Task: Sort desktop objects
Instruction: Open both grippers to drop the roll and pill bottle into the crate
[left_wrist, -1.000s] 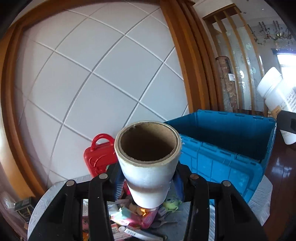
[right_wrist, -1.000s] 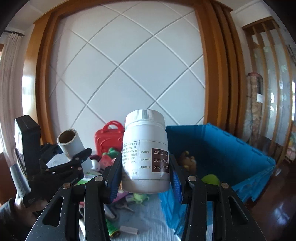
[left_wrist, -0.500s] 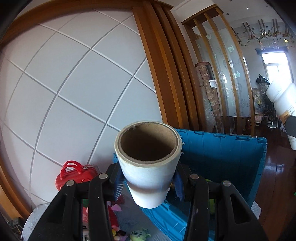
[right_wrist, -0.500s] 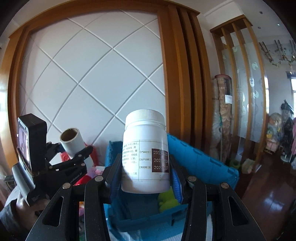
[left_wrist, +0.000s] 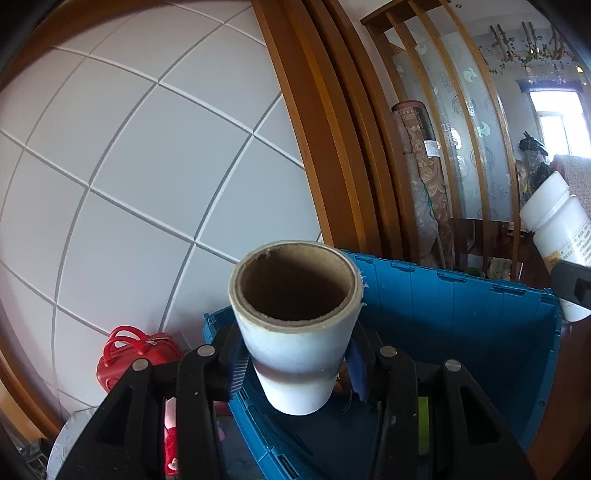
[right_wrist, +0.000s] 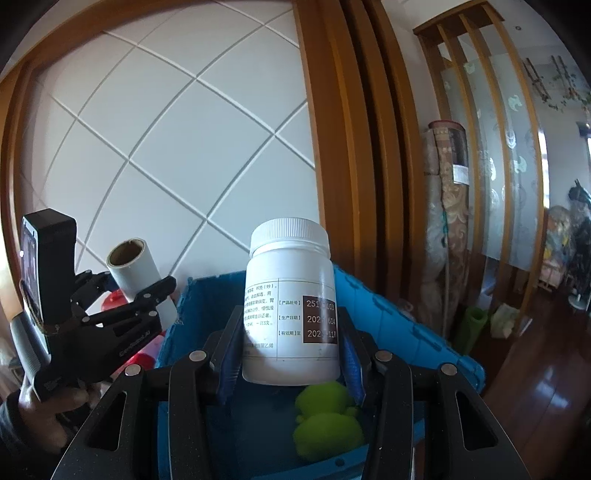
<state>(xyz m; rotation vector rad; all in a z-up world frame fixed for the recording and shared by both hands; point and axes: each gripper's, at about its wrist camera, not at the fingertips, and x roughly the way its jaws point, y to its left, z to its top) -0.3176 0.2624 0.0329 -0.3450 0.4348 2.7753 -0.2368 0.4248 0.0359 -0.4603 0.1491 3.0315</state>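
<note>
Behind a blue bin (right_wrist: 406, 332), the left gripper (left_wrist: 295, 373) pinches a light, crushable-looking roll (left_wrist: 295, 332) mid-body, while the right gripper (right_wrist: 291, 354) clamps a stiff, probably slick bottle (right_wrist: 291, 306).

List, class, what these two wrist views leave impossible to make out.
- Blue bin floor: left wrist view, hidden by the paper roll and left gripper.
- White bottle label text: right wrist view, too small.
- Bottle's base: left wrist view, cut off by right gripper.
</note>
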